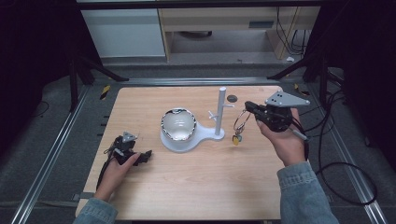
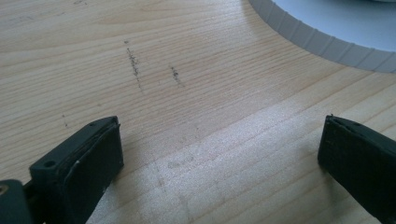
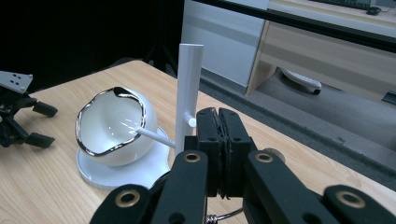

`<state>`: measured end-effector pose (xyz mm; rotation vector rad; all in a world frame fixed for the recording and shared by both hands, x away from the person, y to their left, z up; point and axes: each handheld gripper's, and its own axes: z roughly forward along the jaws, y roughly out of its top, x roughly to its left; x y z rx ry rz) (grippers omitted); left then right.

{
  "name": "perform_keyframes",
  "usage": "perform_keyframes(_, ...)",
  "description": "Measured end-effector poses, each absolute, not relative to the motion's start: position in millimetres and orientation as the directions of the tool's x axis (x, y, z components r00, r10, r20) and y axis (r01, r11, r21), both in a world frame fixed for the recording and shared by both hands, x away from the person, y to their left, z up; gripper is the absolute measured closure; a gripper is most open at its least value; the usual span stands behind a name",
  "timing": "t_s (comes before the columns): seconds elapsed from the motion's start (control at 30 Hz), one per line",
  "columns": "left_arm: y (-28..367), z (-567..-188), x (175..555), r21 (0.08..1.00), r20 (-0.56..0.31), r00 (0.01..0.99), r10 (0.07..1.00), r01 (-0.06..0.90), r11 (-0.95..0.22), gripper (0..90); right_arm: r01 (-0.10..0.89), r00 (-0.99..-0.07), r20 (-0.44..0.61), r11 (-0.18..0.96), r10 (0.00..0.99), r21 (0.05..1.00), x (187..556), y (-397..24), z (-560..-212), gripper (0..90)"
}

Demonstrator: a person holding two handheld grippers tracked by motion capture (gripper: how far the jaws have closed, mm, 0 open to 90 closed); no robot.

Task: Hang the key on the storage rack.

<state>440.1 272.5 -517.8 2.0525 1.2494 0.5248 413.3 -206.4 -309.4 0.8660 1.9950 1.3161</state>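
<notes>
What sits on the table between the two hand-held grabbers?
In the high view, between the left gripper and right gripper: a white bowl on a white stand with an upright post.

Bright tabletop, dark surround, soft focus

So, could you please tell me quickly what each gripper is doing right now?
Left gripper: open, holding nothing, low over the table.
Right gripper: shut on the key ring.
</notes>
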Motion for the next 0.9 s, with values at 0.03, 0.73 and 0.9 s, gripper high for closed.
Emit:
perform_keyframes(0.03,273,-518,440,0.719,-0.004,0.461,0.887,0.618,-0.318,0.0,0.196,-0.614,-0.12,0.298,0.78,0.934,414,-206,-309,88.8)
perform_keyframes(0.73,273,-518,440,0.718,-0.004,0.461,0.887,0.619,-0.318,0.0,0.183,-0.615,-0.112,0.28,0.78,0.942,423,-197,-300,88.8)
perform_keyframes(0.9,273,-518,440,0.719,-0.004,0.461,0.887,0.618,-0.318,0.0,0.181,-0.615,-0.11,0.276,0.781,0.944,425,-194,-298,88.8)
